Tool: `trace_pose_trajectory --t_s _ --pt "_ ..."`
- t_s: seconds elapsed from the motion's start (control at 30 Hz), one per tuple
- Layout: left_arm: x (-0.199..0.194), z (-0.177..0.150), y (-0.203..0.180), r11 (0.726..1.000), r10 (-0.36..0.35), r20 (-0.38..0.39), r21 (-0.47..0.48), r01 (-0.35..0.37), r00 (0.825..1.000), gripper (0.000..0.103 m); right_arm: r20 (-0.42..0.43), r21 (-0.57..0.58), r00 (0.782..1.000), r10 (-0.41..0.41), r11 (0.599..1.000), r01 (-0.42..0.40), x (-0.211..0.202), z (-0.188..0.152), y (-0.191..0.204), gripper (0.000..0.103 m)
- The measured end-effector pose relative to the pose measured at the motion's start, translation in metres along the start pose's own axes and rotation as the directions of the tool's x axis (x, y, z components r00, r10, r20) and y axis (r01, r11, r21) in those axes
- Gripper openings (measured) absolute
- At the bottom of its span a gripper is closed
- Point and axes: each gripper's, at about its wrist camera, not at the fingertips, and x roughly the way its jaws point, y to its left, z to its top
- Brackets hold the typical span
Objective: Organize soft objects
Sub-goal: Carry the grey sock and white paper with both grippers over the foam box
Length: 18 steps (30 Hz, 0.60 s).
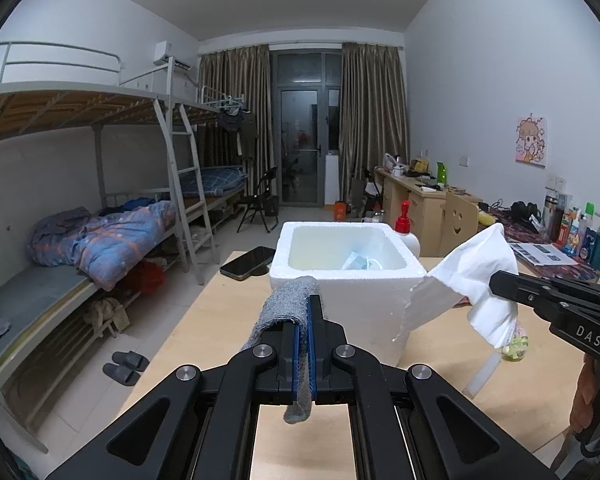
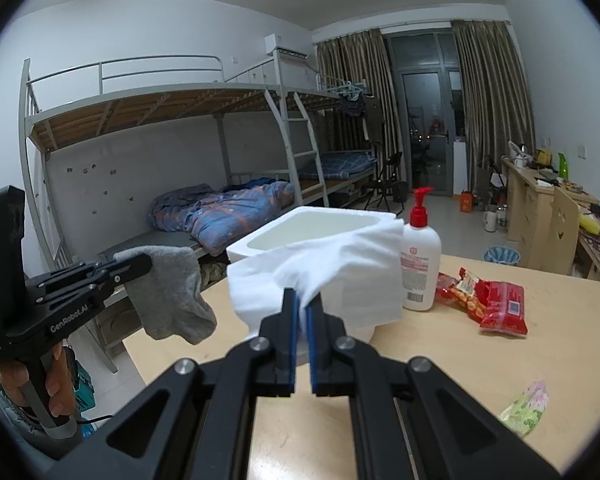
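Observation:
My left gripper (image 1: 306, 304) is shut on a grey sock (image 1: 286, 304) and holds it above the table, just in front of a white foam box (image 1: 352, 292). The sock hangs from it in the right wrist view (image 2: 168, 300). My right gripper (image 2: 303, 300) is shut on a white cloth (image 2: 332, 276), held in the air next to the box's (image 2: 276, 236) right side. The cloth also shows in the left wrist view (image 1: 480, 276). The box holds a small pale item (image 1: 360, 260).
A wooden table (image 2: 460, 360) carries a lotion bottle with a red pump (image 2: 420, 268), red snack packets (image 2: 492, 304), a green packet (image 2: 528, 404) and a phone (image 1: 248, 262). A bunk bed (image 1: 100, 208) stands left, desks (image 1: 420, 196) right.

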Motion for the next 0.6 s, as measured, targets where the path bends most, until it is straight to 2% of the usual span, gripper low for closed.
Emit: trace_pose_trajectory --t_s 0.23,0.6 --pt "0.000 0.023 -0.006 1.000 -0.013 0.041 0.020 0.012 0.999 0.003 0.014 -0.013 1.000 -0.004 1.000 0.004 0.002 0.018 0.004 0.007" --pt "0.023 0.068 -0.011 0.999 -0.014 0.071 0.033 0.012 0.997 0.003 0.043 -0.041 0.998 -0.044 0.998 0.046 0.016 0.054 0.004 0.007"
